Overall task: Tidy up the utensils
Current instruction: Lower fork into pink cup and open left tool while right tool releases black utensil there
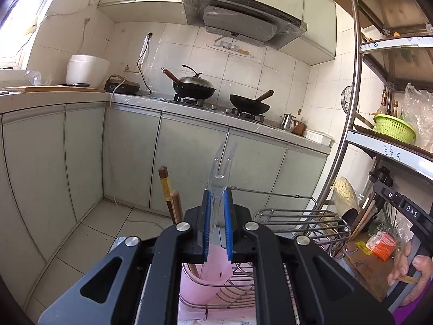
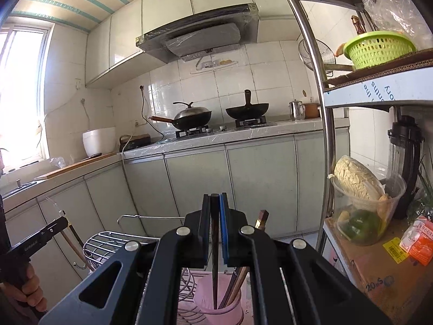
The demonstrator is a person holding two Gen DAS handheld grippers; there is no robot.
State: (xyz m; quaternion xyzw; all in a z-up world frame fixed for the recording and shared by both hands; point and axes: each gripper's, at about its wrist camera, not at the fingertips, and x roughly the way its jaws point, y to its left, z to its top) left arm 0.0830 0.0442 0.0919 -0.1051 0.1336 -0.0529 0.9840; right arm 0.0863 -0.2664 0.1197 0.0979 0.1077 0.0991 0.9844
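— Utensils first: how many of each can you count?

— One clear plastic fork (image 1: 220,173), one dark chopstick (image 2: 214,249) in the other gripper, and wooden chopsticks standing in one pink cup (image 1: 205,279). The left wrist view shows two of their tops (image 1: 169,192); in the right wrist view I see at least two shafts (image 2: 238,281) in the cup, though I cannot give an exact number.

— Who holds what?

— The left gripper (image 1: 216,211) has its blue pads closed on the fork's handle. The right gripper (image 2: 215,227) is clamped on the dark chopstick, jaws nearly together.

— Which way do they point?

— The fork stands upright, long axis vertical, tines up above the pads and tilted slightly right. The dark chopstick also runs vertically, top end level with the fingertips, lower end down inside the pink cup (image 2: 219,306). The wooden ones lean, tops tipped away from the cup's middle.

— Where does the cup sit?

— In a wire dish rack (image 1: 300,219), at its near left part, directly below both grippers.

— Room to move?

— The cup's mouth is partly filled by the chopsticks. The rack's raised wire rail (image 1: 270,193) lies just behind the left gripper. A metal shelf unit (image 2: 322,135) stands close on the right, with a green basket (image 2: 379,48) on it. To the left there is bare tiled floor (image 1: 89,241) before the cabinets (image 1: 130,157).
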